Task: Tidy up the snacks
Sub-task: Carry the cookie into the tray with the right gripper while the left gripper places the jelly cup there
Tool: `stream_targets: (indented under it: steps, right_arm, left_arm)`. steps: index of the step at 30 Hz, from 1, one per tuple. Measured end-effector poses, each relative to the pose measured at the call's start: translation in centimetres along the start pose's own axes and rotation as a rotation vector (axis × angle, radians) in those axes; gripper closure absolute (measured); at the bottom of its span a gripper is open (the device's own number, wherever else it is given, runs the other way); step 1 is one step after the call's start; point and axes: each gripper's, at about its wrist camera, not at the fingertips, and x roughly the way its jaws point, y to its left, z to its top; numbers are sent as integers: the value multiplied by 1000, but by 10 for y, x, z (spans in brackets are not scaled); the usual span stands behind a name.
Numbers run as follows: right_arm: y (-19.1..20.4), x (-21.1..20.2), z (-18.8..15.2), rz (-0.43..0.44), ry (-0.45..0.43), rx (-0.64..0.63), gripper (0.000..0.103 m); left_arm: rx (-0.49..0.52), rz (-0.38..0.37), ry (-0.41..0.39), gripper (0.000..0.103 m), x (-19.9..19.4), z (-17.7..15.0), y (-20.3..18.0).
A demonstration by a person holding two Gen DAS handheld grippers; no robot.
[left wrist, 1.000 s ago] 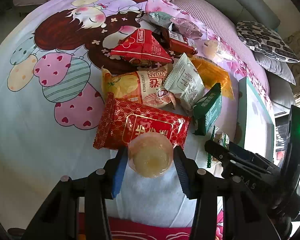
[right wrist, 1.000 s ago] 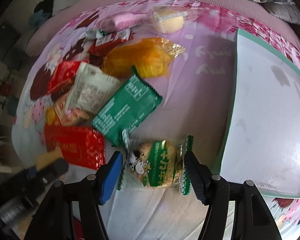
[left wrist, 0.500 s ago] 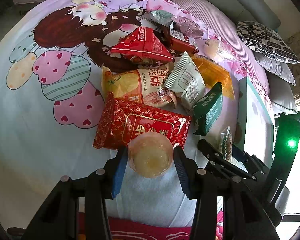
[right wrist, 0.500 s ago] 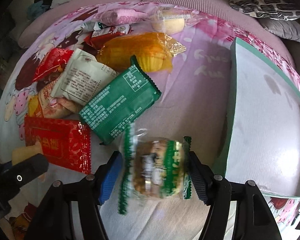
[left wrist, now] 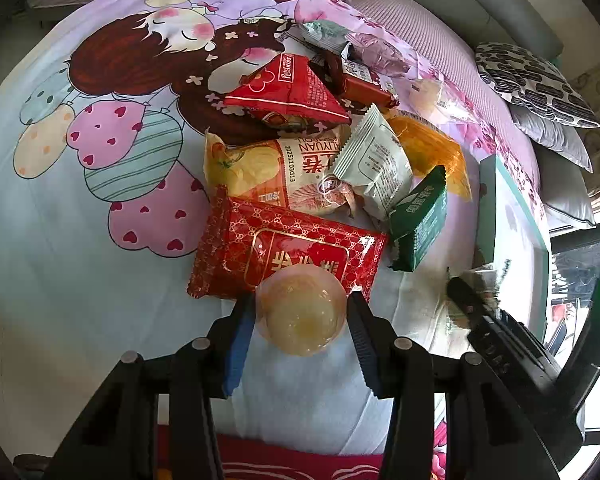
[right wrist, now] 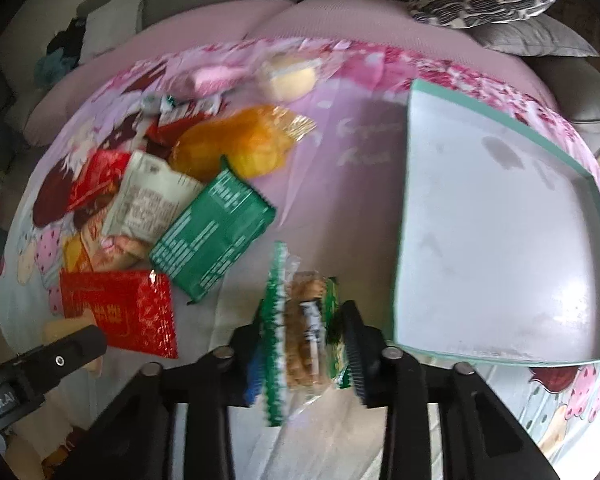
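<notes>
My left gripper (left wrist: 300,316) is shut on a round clear jelly cup (left wrist: 302,310), held just above the sheet in front of a red patterned packet (left wrist: 284,252). My right gripper (right wrist: 304,332) is shut on a green-edged cookie packet (right wrist: 300,328), turned on edge and lifted off the sheet. A white tray with a teal rim (right wrist: 496,236) lies to its right; it also shows in the left wrist view (left wrist: 512,216). The snack pile holds a green packet (right wrist: 216,228), a white packet (right wrist: 152,200) and an orange bag (right wrist: 244,144).
The snacks lie on a cartoon-print bedsheet (left wrist: 80,208) over a sofa. Patterned and grey cushions (left wrist: 540,80) sit at the back right. The right gripper's body (left wrist: 512,352) shows at the lower right of the left wrist view.
My right gripper has closed tighter on the cookie packet, lifted it and turned it on edge, moving toward the tray. My left gripper holds still with the jelly cup.
</notes>
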Motion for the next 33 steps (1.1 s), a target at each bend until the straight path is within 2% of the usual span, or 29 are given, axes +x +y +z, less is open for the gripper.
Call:
stream_targets:
  steps: [5, 9, 15, 18, 22, 25, 33]
  right_arm:
    - [-14, -2, 6, 16, -26, 47, 82]
    - [-16, 0, 11, 34, -52, 76, 82]
    - [-9, -18, 14, 98, -113, 111, 82]
    - [-11, -27, 19, 103, -155, 159, 82]
    - [-27, -36, 34, 132, -203, 261, 82]
    - [-43, -40, 49, 97, -232, 331, 82]
    - [-115, -45, 76, -18, -303, 562, 82]
  left_arm:
    - [0, 2, -1, 54, 0, 0, 0]
    - [0, 4, -1, 54, 0, 0, 0]
    - [-2, 3, -29, 54, -9, 0, 1]
    - [17, -23, -42, 54, -20, 3, -6]
    - [60, -85, -80, 54, -37, 16, -31]
    - [111, -115, -112, 54, -43, 26, -60]
    - [247, -177, -87, 54, -24, 46, -140]
